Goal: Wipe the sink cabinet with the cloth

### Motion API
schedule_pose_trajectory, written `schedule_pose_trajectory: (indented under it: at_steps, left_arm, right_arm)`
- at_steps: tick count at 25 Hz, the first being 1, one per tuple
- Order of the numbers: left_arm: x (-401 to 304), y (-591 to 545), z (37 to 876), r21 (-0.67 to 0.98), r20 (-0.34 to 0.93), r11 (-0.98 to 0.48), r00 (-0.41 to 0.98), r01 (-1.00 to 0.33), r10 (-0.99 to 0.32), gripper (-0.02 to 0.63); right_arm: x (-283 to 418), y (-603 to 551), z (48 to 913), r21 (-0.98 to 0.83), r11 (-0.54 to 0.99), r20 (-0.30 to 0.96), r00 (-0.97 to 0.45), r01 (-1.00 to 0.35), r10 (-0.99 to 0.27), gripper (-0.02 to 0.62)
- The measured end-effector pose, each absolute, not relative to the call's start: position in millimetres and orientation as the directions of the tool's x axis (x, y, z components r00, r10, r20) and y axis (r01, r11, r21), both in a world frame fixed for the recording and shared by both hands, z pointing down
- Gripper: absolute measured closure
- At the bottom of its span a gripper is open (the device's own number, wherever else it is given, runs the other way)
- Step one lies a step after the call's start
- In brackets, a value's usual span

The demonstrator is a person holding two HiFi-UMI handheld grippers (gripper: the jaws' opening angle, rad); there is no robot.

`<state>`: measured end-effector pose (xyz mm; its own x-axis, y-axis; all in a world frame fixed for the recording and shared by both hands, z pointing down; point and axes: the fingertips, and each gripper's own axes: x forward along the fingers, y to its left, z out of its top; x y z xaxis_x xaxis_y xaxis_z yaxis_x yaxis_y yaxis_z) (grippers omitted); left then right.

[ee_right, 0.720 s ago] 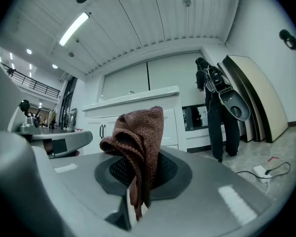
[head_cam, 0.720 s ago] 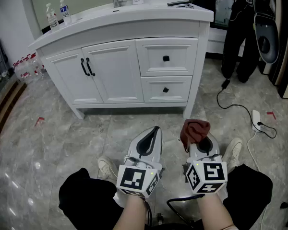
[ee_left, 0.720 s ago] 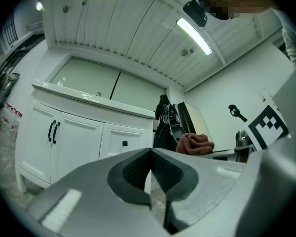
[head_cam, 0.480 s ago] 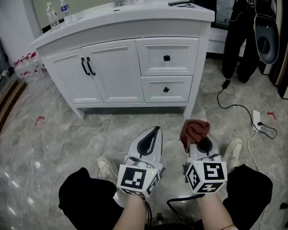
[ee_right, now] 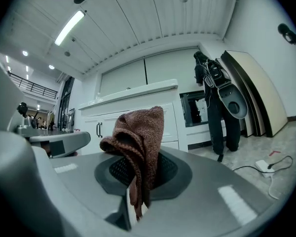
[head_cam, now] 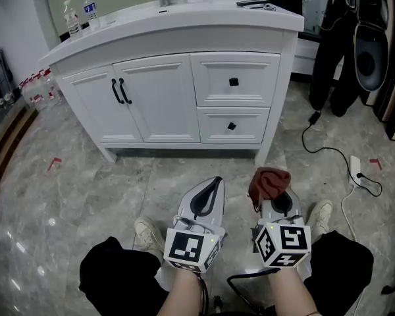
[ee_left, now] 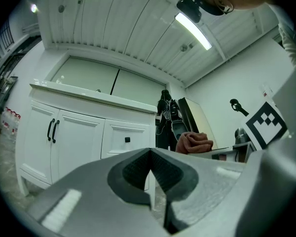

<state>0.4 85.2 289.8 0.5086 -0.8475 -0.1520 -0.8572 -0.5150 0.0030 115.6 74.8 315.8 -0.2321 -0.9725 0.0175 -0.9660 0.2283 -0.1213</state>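
Cloth (head_cam: 268, 182) stays bunched in the right tool (head_cam: 276, 201), whose jaws are clamped on it, its dark red folds standing up past the tips; the left tool (head_cam: 209, 191) beside it has its jaws pressed together on nothing. Little has changed in the last moment: the cabinet (head_cam: 164, 97) sits a touch larger and further right in the head view, with both tools low as before and well apart from its doors. Wiping, I judge, has not begun; the cloth has yet to be carried over the floor (head_cam: 85, 196) to the white fronts
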Motion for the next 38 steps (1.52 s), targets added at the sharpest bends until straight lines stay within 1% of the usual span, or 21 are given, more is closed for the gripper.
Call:
schedule_pose_trajectory:
  at_steps: [3,6,10,13,17,22,30,34,38]
  left_arm:
    - [-4.3,65.8,295.7,0.017,-0.137,-0.504,0.497,-0.864,-0.857,0.605]
    - [-9.7,43.2,291.2,0.041,-0.157,-0.491,0.48,-0.87,-0.863,0.605]
    - [-12.5,7.8,289.9,0.049,-0.17,-0.486,0.473,-0.872,-0.865,0.605]
    - [-15.7,-21.1,288.5,0.023,-0.161,-0.479,0.469,-0.878,-0.868,0.605]
    - [-30.3,-53.5,281.5,-0.04,-0.155,-0.457,0.458,-0.888,-0.876,0.605]
    - [-43.9,-95.4,277.5,-0.108,-0.149,-0.452,0.464,-0.886,-0.873,0.605]
    - [-62.3,-148.3,256.8,-0.088,-0.186,-0.493,0.501,-0.865,-0.845,0.605]
    - [-79.1,-165.0,262.9,-0.058,-0.186,-0.49,0.492,-0.87,-0.851,0.605]
    - [-97.1,-173.1,275.8,-0.029,-0.176,-0.469,0.467,-0.883,-0.867,0.606]
  right_arm:
    - [111.0,50.9,309.6,-0.163,0.247,-0.002,-0.25,-0.955,-0.968,0.518]
    - [105.7,25.8,302.3,-0.183,0.27,-0.029,-0.27,-0.945,-0.963,0.518]
    - [100.1,-10.8,306.9,-0.184,0.281,-0.019,-0.282,-0.942,-0.959,0.518]
    - [98.8,-42.4,305.8,-0.162,0.293,-0.015,-0.294,-0.942,-0.956,0.518]
    - [88.5,-85.8,289.6,-0.153,0.335,-0.048,-0.332,-0.93,-0.942,0.518]
    - [71.8,-136.7,273.8,-0.183,0.364,-0.078,-0.356,-0.913,-0.931,0.518]
    - [18.3,-203.5,232.7,-0.108,0.433,-0.117,-0.421,-0.895,-0.899,0.518]
    - [-17.0,-227.1,222.1,-0.024,0.463,-0.116,-0.458,-0.886,-0.881,0.518]
    - [-44.4,-243.4,221.6,-0.002,0.49,-0.102,-0.487,-0.872,-0.867,0.518]
